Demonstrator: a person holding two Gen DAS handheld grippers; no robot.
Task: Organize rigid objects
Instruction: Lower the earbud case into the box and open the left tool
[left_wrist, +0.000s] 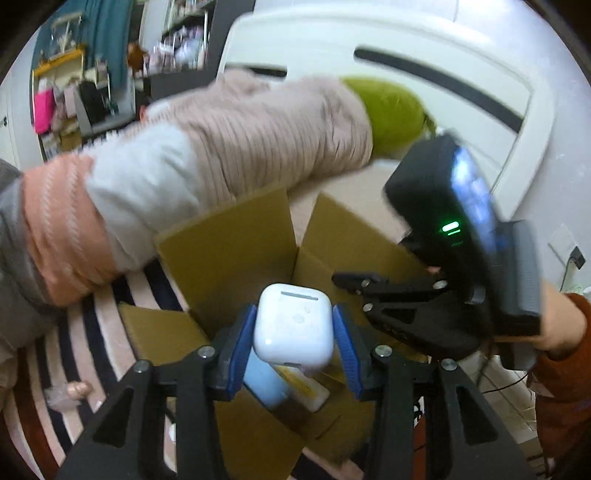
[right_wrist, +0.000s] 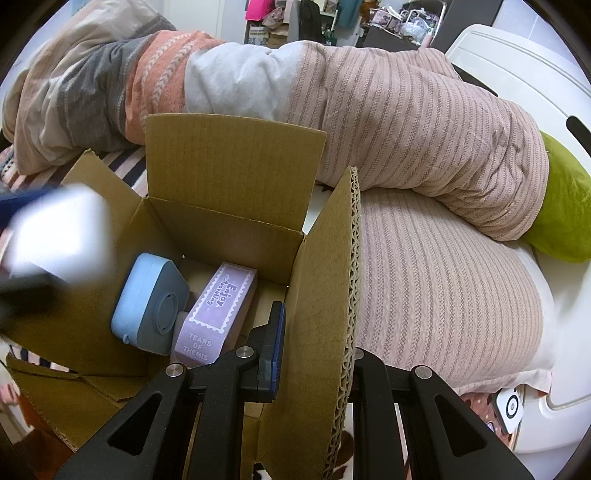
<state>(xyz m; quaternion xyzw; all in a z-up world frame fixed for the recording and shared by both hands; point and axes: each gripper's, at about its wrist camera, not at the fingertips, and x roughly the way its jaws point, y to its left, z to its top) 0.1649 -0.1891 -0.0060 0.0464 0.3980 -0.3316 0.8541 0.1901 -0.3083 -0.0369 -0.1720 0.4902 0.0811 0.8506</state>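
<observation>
White case (left_wrist: 293, 326): glossy smooth plastic. Box (right_wrist: 236, 166): matt corrugated cardboard. Quilt (right_wrist: 406, 122): ribbed cloth. Fingers (left_wrist: 240, 352): blue ridged rubber pads.

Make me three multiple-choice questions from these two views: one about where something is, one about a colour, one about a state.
1. Where does the purple carton lie?
A. inside the cardboard box
B. on the bedding
C. on the rug

2. What colour is the case in the left gripper?
A. green
B. white
C. black

3. What is the right gripper doing?
A. hanging open
B. holding a bottle
C. clamped on a box flap

Answers:
1 A: the purple carton lies in the cardboard box beside a blue speaker.
2 B: the left gripper grips a white case.
3 C: the right gripper pinches the flap.
</observation>
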